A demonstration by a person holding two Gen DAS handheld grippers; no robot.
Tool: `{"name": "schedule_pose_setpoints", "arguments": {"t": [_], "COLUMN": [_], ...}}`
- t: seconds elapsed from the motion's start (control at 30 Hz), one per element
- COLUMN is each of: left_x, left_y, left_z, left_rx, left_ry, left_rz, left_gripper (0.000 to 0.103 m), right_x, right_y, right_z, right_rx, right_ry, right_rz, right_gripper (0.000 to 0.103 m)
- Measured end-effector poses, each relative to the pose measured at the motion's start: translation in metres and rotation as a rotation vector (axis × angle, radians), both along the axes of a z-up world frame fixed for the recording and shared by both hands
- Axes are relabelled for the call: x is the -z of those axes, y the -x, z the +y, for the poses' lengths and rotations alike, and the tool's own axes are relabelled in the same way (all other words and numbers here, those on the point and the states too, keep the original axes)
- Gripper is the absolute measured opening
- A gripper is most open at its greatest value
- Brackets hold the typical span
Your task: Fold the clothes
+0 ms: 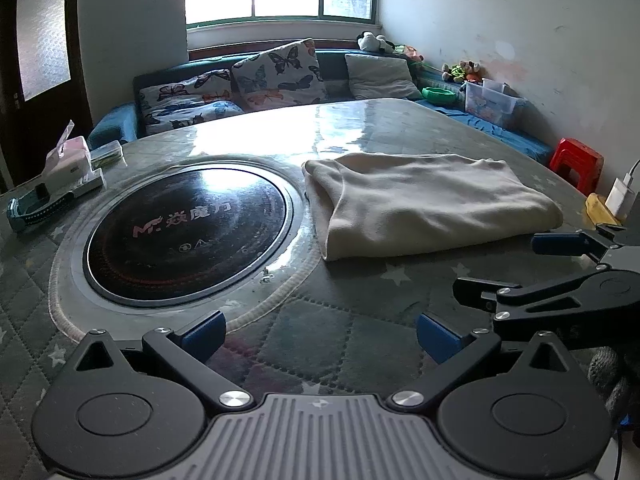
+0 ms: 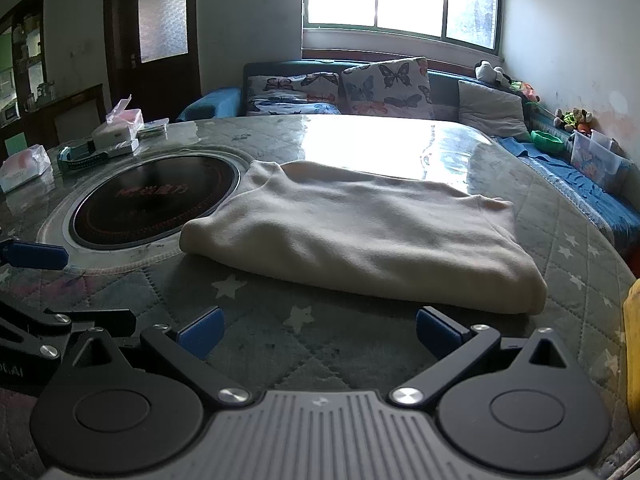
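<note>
While hovering low over the quilted table cover [image 2: 280,344], left gripper [image 1: 320,334] spread wide and holding nothing, right gripper [image 2: 320,330] likewise wide and empty. Both short of the cloth, not touching it. Just ahead: cream sweater [image 2: 360,232] lying on the table, looking folded into a thick rectangle already, its left end just beside the round black cooktop [image 1: 188,224] set into the table. Rounded fold facing the right gripper; collar end at the far left corner. Seemingly late in the task, perhaps one more fold or a tidy-up. To do it well: pinch every layer at the near corners, one gripper per corner, lift evenly, carry over without dragging, keep edges lined up. Worth steering clear of the boxes [image 1: 70,168] at far left.
</note>
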State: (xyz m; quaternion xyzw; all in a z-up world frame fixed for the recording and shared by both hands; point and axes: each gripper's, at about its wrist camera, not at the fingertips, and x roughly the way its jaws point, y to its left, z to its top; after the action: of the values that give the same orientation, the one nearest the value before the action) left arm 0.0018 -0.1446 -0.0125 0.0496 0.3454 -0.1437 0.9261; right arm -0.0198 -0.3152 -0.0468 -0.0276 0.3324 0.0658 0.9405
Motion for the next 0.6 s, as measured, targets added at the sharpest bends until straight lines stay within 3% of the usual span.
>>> {"name": "schedule_pose_setpoints", "arguments": {"t": [0.6], "left_x": [0.0007], "left_y": [-0.0008], "left_z": [-0.0022], "left_rx": [0.008], "left_ry": [-0.003], "left_rz": [-0.005], "left_gripper": [0.103], "right_x": [0.0003], "right_y": [0.0002], "right_z": [-0.0029], "right_rx": [0.010], "right_ry": [-0.008], "right_rz": [0.003], "right_gripper": [0.103]}}
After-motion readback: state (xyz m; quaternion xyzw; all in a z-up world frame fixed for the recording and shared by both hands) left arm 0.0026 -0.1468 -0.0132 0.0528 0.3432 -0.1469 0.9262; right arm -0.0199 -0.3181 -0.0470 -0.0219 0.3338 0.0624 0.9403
